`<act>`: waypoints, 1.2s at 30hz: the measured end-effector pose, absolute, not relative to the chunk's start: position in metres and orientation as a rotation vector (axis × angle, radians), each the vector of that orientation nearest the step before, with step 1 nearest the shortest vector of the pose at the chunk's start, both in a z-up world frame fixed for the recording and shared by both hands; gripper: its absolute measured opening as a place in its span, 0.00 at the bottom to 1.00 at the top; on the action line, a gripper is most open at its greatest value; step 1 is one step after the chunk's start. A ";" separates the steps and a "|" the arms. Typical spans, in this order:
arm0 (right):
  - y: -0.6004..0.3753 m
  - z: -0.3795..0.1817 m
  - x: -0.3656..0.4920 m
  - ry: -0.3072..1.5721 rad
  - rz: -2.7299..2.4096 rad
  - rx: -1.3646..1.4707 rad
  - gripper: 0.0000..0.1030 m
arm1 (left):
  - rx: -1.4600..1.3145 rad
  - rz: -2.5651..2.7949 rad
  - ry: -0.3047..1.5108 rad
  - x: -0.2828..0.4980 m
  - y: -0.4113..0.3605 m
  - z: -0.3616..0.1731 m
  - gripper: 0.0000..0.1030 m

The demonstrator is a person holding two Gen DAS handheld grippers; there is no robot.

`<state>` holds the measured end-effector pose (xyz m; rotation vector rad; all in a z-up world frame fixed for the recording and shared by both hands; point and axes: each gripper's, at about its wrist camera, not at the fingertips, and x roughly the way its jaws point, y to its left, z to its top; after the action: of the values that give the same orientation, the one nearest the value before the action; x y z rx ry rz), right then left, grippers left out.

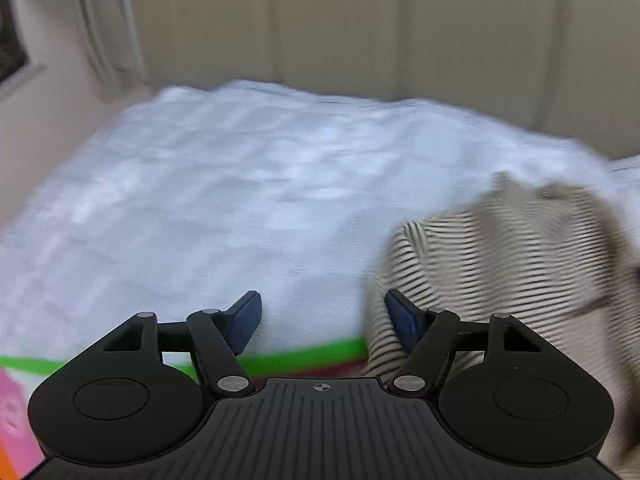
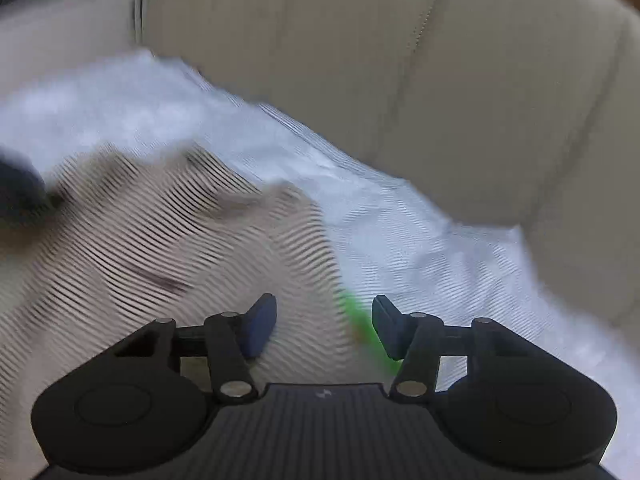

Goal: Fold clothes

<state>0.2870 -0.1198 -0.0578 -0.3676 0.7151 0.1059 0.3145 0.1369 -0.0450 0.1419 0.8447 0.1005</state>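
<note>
White cover (image 1: 224, 184) over beige sofa (image 2: 460, 92), striped garment (image 2: 160, 240) lying crumpled, left gripper (image 1: 323, 320) wide open, empty, right gripper (image 2: 324, 326) wide open, empty.

A home – beige sofa (image 2: 460, 92) under white cover (image 1: 224, 200)

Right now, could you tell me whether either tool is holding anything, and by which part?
Nothing is held. The left tool and right tool are both open and empty above the striped garment.
</note>
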 end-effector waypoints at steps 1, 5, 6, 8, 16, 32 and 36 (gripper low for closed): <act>-0.132 -0.061 0.291 0.714 0.088 -0.352 0.63 | 0.167 0.141 0.848 0.317 0.145 -0.049 0.61; -0.160 -0.052 0.292 0.731 0.092 -0.247 0.63 | -0.003 0.123 0.866 0.308 0.185 -0.043 0.60; -0.164 -0.045 0.287 0.723 0.115 -0.217 0.62 | -0.031 0.088 0.856 0.297 0.188 -0.035 0.65; -0.165 -0.023 0.259 0.702 0.212 -0.183 0.61 | -0.037 0.007 0.833 0.271 0.185 -0.019 0.74; -0.112 0.007 0.123 0.788 0.666 -0.178 0.56 | 0.081 -0.113 0.819 0.195 0.139 0.019 0.88; -0.167 0.067 0.145 0.579 0.315 -0.273 0.04 | 0.358 -0.456 0.866 0.119 0.049 0.016 0.95; -0.263 0.124 0.194 0.459 0.032 -0.172 0.04 | 0.434 -0.470 0.897 0.115 0.034 -0.007 0.95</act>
<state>0.1940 -0.2630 0.1235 -0.1721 0.4588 0.0318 0.1154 0.0342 -0.0071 0.4341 0.8970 -0.4698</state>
